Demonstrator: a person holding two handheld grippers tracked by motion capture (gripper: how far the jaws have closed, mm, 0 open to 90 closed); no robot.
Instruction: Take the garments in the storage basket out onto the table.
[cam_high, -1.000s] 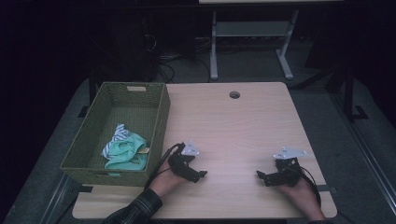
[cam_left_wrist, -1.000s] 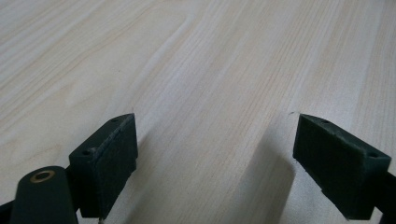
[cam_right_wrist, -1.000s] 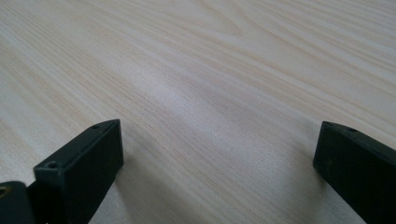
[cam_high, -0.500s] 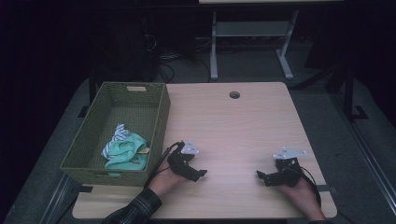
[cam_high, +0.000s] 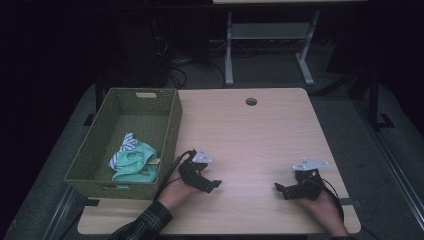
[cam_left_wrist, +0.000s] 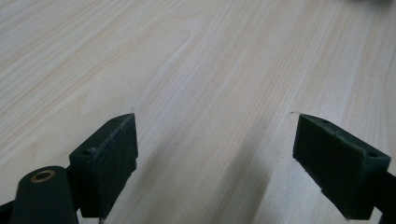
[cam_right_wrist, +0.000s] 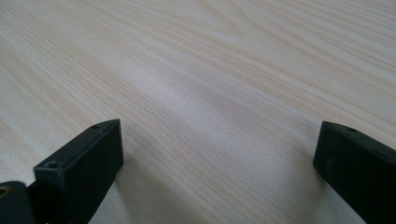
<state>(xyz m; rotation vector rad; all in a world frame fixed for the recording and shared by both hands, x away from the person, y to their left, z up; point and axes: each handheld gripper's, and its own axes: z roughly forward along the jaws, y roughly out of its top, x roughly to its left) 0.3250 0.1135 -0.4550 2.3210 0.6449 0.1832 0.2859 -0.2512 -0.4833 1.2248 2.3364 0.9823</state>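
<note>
Nothing has shifted over the last second: both grippers sit where they were, low on the near part of the bench, and the cloths lie as before in the green woven basket at the bench's left side. Read: either the work is finished with the cloths put away, or it has not begun; the pictures alone cannot settle which, but no grasp is under way. Left gripper rests just right of the basket's near corner, hand behind it, jaws pointing right across the wood; in the left gripper view its jaws stand spread wide with bare grain between them. Right gripper rests near the bench's right front, jaws pointing left toward the other gripper, the two well apart. Right gripper view shows those jaws likewise spread, nothing between them. Sleeve of the left forearm enters from the bottom edge.
</note>
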